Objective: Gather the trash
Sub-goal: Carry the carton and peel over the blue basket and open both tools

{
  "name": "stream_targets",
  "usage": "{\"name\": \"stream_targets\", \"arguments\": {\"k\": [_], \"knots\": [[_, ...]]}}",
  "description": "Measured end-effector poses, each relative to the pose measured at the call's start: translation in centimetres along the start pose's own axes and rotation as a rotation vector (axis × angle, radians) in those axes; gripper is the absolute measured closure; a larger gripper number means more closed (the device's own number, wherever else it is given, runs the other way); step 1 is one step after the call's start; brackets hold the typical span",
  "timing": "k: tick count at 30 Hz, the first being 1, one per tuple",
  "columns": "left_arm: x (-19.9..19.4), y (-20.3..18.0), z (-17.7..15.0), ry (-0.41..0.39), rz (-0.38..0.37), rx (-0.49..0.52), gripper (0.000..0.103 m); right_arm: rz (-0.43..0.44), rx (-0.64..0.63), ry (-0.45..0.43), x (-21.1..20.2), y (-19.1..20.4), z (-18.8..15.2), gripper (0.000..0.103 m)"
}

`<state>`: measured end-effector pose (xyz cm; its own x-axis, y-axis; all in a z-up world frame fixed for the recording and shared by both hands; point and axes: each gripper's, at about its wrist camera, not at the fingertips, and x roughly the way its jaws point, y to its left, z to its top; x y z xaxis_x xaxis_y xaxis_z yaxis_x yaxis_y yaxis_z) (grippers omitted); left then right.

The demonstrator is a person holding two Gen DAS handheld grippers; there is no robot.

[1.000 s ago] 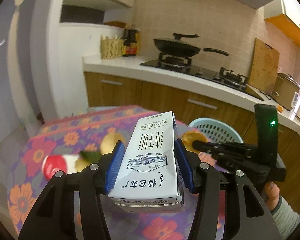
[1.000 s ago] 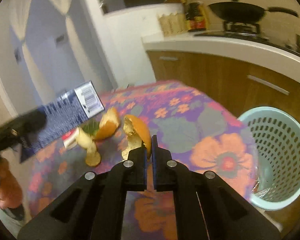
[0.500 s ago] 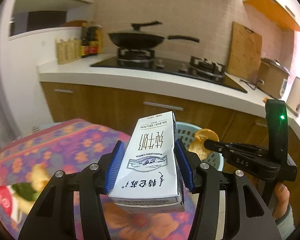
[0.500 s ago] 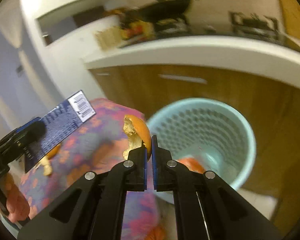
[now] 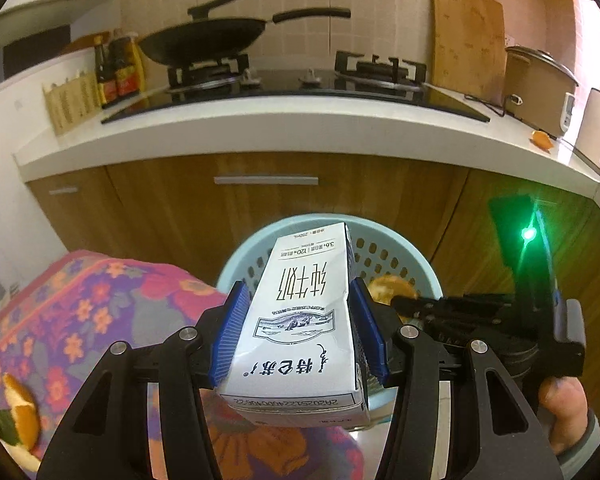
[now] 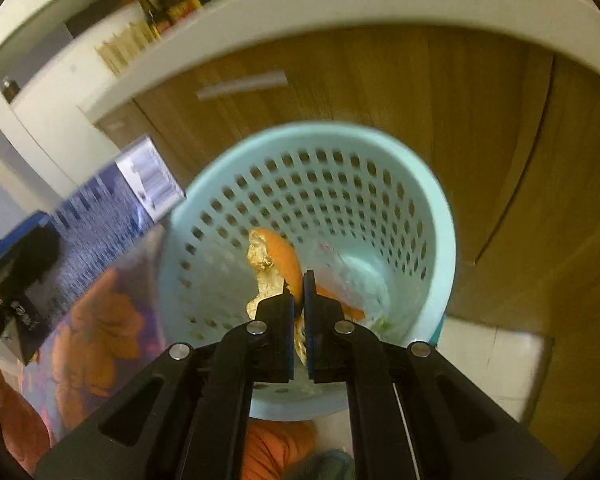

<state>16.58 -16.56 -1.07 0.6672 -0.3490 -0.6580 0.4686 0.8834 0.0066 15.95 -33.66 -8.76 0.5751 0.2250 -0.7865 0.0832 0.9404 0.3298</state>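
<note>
left view: left hand-held gripper (image 5: 300, 336) clamps the carton (image 5: 300, 328), long axis pointing fwd over the bin (image 5: 240, 256) rim.
right view: right hand-held gripper (image 6: 299, 300) pinches peel (image 6: 278, 264) w/ the bin mouth straight below; right's nearer to dropping.

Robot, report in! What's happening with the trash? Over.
Left gripper shut on white milk carton. Right gripper shut on orange peel, over pale blue perforated plastic basket. Nothing blocking.
</note>
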Motion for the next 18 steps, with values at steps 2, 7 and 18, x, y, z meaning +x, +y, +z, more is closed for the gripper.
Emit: {"name": "stream_targets", "arguments": {"k": [2,7,18], "knots": [[1.0,0.1,0.1,0.019,-0.012,-0.013,0.053,-0.007,0.003,0.018,0.5,-0.5,-0.1,0.097],[3.3,0.0,0.1,0.067,-0.026,-0.043,0.053,-0.005,0.017,0.004,0.0,-1.3,-0.5,0.052],[4.0,-0.1,-0.7,0.105,-0.008,-0.043,0.051,0.032,0.067,-0.045,-2.5,-2.5,-0.5,0.052]]}}
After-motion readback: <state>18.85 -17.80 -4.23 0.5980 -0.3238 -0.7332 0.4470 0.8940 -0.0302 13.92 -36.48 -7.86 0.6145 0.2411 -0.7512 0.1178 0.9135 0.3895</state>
